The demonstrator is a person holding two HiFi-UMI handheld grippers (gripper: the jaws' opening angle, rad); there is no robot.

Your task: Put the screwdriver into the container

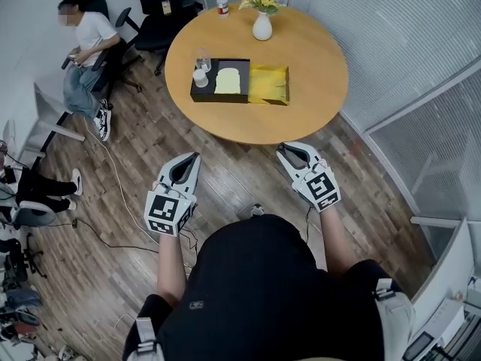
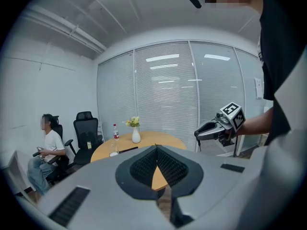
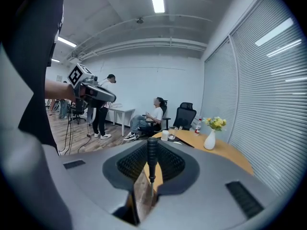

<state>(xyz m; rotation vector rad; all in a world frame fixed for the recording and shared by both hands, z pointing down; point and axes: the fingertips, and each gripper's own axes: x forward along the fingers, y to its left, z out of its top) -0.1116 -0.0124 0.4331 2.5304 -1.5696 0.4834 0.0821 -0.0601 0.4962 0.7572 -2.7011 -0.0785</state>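
A black-handled screwdriver (image 3: 151, 158) stands upright between the pads of my right gripper (image 3: 152, 143), which is shut on it with the metal tip pointing down. In the head view that gripper (image 1: 282, 150) hovers over the floor just short of the round wooden table (image 1: 316, 66). A black tray (image 1: 219, 81) holding a cream item lies on the table, with a yellow box (image 1: 269, 83) against its right side. My left gripper (image 1: 195, 156) is level with the right one, its tips (image 2: 157, 148) touching with nothing between them.
A white vase of flowers (image 1: 262, 25), a water bottle (image 1: 222, 1) and a cup (image 1: 199, 76) stand on the table. A seated person (image 1: 86, 43) and black office chairs (image 1: 161, 6) are at the far left. Cables (image 1: 113, 179) cross the wooden floor. Glass walls with blinds (image 1: 406, 43) close the right side.
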